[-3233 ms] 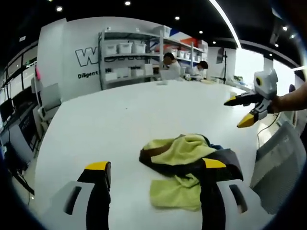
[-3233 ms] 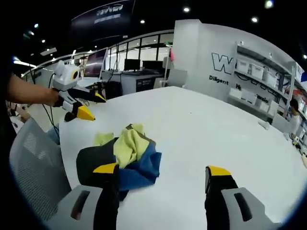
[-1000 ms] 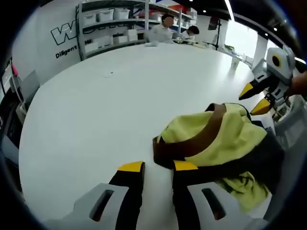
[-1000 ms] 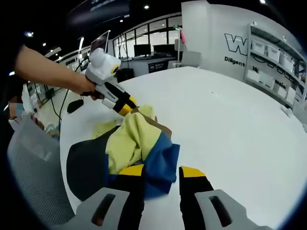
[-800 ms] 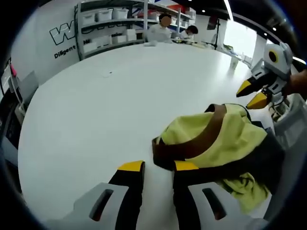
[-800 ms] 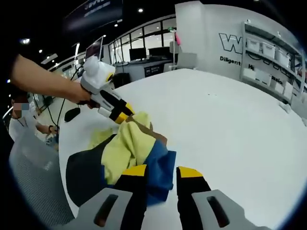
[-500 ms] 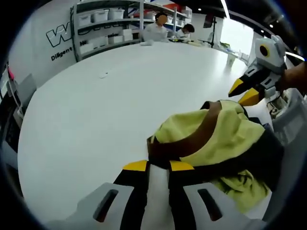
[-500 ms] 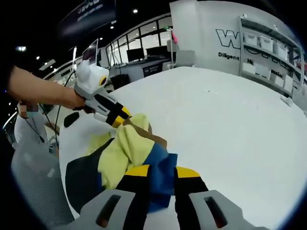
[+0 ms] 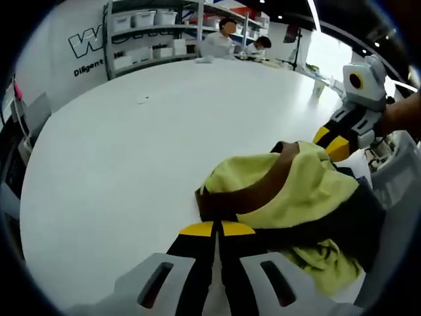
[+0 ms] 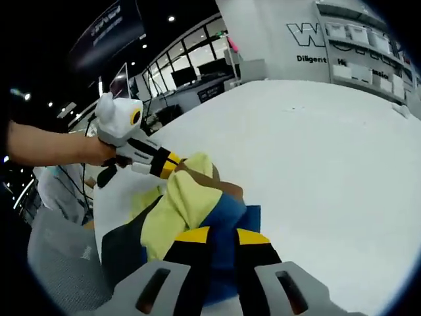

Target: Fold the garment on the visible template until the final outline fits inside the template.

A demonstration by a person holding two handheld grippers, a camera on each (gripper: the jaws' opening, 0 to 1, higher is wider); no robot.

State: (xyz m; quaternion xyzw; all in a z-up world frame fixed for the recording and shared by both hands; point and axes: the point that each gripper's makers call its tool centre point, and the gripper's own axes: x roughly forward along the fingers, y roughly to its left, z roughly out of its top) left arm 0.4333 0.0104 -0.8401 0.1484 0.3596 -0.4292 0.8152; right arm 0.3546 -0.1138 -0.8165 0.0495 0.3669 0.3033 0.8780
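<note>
Near the desk (image 9: 99, 151) edge: crumpled garment (image 9: 289, 191). Left gripper (image 9: 216, 229) and right gripper (image 10: 216, 234) each clamp its cloth. Uneven pulls risk bunching.

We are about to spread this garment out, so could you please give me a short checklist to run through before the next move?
1. Left gripper closed on the garment's brown edge: ok.
2. Right gripper closed on the blue part: ok, its jaws have cloth between them.
3. The two grips are at separate spots of the cloth: ok.
4. Garment spread flat: not ok, it lies crumpled in a heap.
5. Template visible on the table: cannot tell, no outline shows.
6. Garment fully on the table: cannot tell, it sits near the edge.
</note>
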